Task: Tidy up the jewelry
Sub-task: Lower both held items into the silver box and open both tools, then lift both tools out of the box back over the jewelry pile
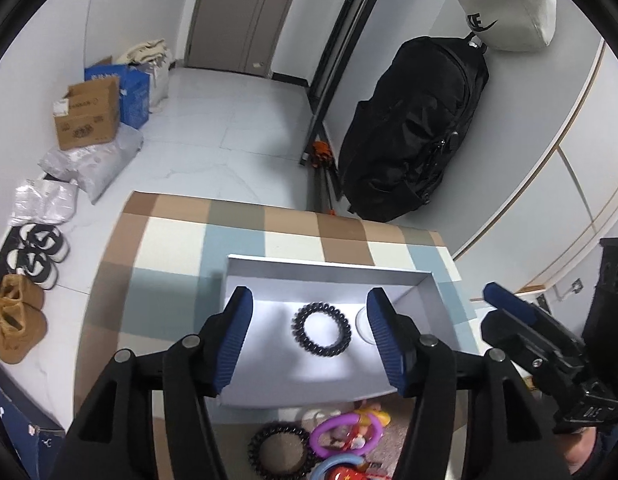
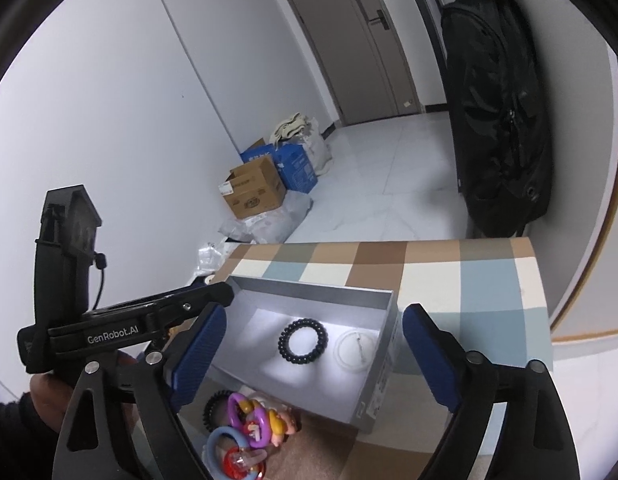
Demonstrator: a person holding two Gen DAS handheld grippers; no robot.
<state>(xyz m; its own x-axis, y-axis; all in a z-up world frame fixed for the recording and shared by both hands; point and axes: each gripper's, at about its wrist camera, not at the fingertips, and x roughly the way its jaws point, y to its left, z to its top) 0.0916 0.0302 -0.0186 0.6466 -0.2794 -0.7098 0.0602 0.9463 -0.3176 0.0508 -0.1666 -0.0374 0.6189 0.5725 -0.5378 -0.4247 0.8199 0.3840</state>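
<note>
An open grey box (image 1: 329,270) (image 2: 309,292) stands on the checkered table. In it lie a black beaded bracelet (image 1: 321,330) (image 2: 303,340) and a clear ring (image 2: 357,348), which the left wrist view half hides behind a finger. My left gripper (image 1: 309,296) (image 2: 225,294) hangs open over the box with the bracelet below the gap, untouched. My right gripper (image 2: 315,314) (image 1: 495,294) is open wide at the box's right side, holding nothing. In front of the box sits a pile: a black coil bracelet (image 1: 279,450) (image 2: 213,406), purple rings (image 1: 341,432) (image 2: 249,416) and a blue ring (image 2: 223,446).
The checkered cloth (image 1: 181,240) covers a small table with floor beyond its far edge. A black backpack (image 1: 413,128) hangs at the right wall. Cardboard boxes (image 1: 89,116) and shoes (image 1: 37,256) lie on the floor at left. A hand (image 2: 45,396) holds the left gripper.
</note>
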